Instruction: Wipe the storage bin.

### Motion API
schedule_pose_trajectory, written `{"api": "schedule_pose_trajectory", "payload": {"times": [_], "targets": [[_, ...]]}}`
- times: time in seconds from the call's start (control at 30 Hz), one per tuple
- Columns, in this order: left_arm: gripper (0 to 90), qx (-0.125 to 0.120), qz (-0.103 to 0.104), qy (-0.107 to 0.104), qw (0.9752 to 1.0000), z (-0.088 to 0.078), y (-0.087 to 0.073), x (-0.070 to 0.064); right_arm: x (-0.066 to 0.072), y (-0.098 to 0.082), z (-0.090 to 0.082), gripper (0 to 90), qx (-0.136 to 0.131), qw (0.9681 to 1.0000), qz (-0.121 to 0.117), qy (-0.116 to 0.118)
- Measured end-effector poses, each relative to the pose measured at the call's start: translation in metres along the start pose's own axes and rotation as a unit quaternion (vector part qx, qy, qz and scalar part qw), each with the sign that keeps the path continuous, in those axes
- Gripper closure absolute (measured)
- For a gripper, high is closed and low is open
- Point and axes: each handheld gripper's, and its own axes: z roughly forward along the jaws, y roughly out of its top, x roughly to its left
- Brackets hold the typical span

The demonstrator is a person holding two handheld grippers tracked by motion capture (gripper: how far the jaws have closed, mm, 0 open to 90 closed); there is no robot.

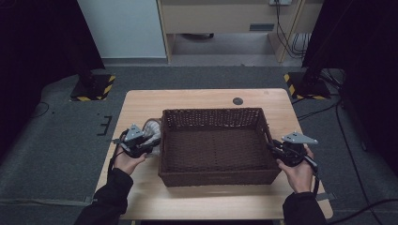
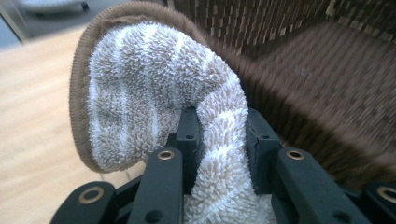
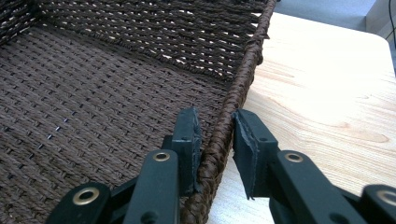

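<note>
We begin with the worktop [image 1: 141,197], a pale wooden surface that carries everything in this scene. On its middle stands the basket [image 1: 216,176], a wide and low box of dark brown weave, and its inside is empty. We think it stands in the centre so that both hands can reach it from the two sides with the same ease.

At the right side, our right claw [image 3: 215,140] is set over the rim of the basket, one jaw inside the wall and the other jaw outside it. The inner jaw touches the weave, but a small gap remains at the outer jaw, so the claw is nearly closed and is not yet pressing the wall firmly. We judge that this hold is there to keep the basket steady while the other hand works.

At the left side, our left claw [image 2: 223,140] is closed on the sock [image 2: 140,98], a fluffy one with beige and white stripes and a brown cuff. The jaws pinch a narrow fold of it, and the rest bulges out above them. In the high view, the sock [image 1: 152,130] is just beside the left wall of the basket, outside it, at about the height of the rim; we cannot tell if it touches the wall. Probably it is held high like this so that it can pass over the rim and go into the basket.
</note>
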Motion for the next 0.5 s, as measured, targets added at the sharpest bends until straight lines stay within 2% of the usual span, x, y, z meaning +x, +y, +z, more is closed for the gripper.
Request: {"api": "schedule_pose_trajectory", "payload": {"times": [0.07,0.13,0.23,0.27,0.3,0.47,0.5], "targets": [[70.3,0.03,0.01,-0.007,0.9995,0.009,-0.01,-0.004,0.0,-0.001,0.0,71.2,-0.003,1.0,0.002,-0.001],[70.3,0.045,0.011,-0.009,0.9989,0.011,-0.017,-0.006,0.002,-0.001,-0.001,71.3,-0.003,1.0,0.001,-0.004],[70.2,0.015,-0.013,-0.012,0.9997,-0.005,-0.014,0.0,0.004,-0.003,-0.003,71.2,-0.003,0.9999,0.008,-0.005],[70.1,0.003,-0.014,-0.011,0.9998,-0.012,-0.012,0.001,0.005,-0.003,-0.004,71.2,-0.004,0.9999,0.009,-0.007],[70.0,0.003,-0.014,-0.011,0.9998,-0.012,-0.012,0.001,0.006,-0.004,-0.005,71.2,-0.003,0.9999,0.011,-0.007],[69.7,-0.052,-0.017,-0.02,0.9983,-0.041,0.002,0.001,0.011,-0.006,-0.007,70.9,-0.004,0.9997,0.022,-0.011],[69.7,-0.057,-0.008,-0.027,0.998,-0.044,0.005,-0.002,0.012,-0.006,-0.008,70.8,-0.006,0.9996,0.023,-0.012]]}}
